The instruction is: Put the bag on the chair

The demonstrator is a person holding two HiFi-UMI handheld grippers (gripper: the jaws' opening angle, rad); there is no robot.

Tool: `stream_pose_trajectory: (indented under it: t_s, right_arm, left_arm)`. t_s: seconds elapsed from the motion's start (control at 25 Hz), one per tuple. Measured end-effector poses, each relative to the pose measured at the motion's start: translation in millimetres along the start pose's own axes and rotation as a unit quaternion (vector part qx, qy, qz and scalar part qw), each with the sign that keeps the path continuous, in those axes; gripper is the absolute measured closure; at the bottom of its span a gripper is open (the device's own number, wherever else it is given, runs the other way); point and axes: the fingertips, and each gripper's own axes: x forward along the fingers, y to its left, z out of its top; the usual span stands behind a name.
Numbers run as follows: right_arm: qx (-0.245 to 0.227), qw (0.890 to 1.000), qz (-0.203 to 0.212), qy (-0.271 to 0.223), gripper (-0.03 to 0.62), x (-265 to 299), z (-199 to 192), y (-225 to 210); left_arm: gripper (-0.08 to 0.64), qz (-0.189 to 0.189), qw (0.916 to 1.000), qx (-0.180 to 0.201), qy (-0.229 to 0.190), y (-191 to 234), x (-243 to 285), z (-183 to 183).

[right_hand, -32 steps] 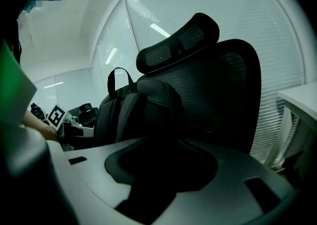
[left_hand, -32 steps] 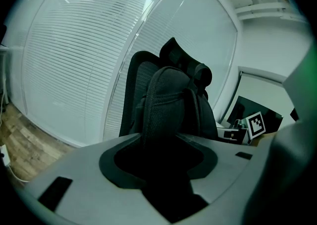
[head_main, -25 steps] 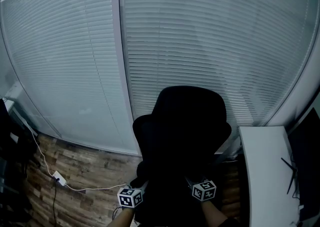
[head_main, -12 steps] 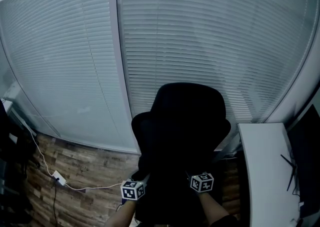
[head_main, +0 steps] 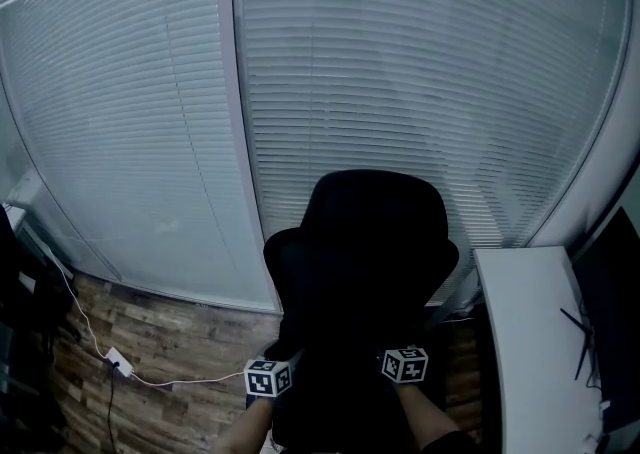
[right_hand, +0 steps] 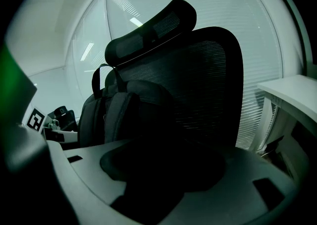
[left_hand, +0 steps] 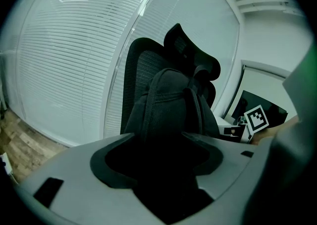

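A black office chair [head_main: 375,232] stands before the blinds, too dark in the head view to tell the bag from it. In the left gripper view a dark grey backpack [left_hand: 168,105] stands upright on the seat against the mesh backrest [left_hand: 141,65]. The right gripper view shows the backpack [right_hand: 119,115] from its other side, under the headrest [right_hand: 153,28]. My left gripper [head_main: 283,357] and right gripper [head_main: 398,347] sit low at the chair's front, one on each side of the bag. Both sets of jaws are opening, and their tips are lost in shadow.
A white desk [head_main: 525,342] stands close on the chair's right. A glass wall with closed blinds [head_main: 400,72] rises behind it. On the wood floor at the left lies a white cable with an adapter [head_main: 118,360], with dark equipment [head_main: 20,342] at the far left.
Both marker cubes have crept a little forward toward the chair, the left one also slightly to the right. The chair has not moved.
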Motion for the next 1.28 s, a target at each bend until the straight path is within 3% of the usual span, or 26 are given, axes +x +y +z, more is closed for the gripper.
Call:
stream_pose_trajectory:
  t_s: [0.44,0.8,1.0,1.08,1.16,1.2,1.28]
  right_arm:
    - [0.012,1.000,-0.010,-0.003,0.370,-19,-7,-6]
    - [0.025,1.000,0.008,-0.005,0.370,-47,-18,-5]
    - [0.029,0.999,0.031,-0.023,0.371,-58,-41,-5]
    - [0.019,0.999,0.042,-0.029,0.371,-71,-31,1]
    - [0.006,0.998,0.051,-0.033,0.371,-85,-18,9]
    - [0.000,0.998,0.056,-0.035,0.372,-90,-15,12]
    - [-0.012,0.997,0.062,-0.044,0.418,-101,-12,18]
  left_arm:
    - [0.249,0.007,1.0000,-0.003,-0.005,-2,-24,-10]
    - [0.249,0.015,0.9994,-0.003,-0.032,-20,-44,-7]
    - [0.249,0.025,0.9987,0.003,-0.044,-28,-49,-31]
    - [0.250,0.025,0.9984,0.006,-0.051,-40,-58,-24]
    - [0.281,0.026,0.9975,0.010,-0.064,-53,-69,-12]
    - [0.330,0.029,0.9968,0.014,-0.073,-58,-73,-9]
    - [0.400,0.035,0.9952,0.021,-0.089,-65,-83,-7]
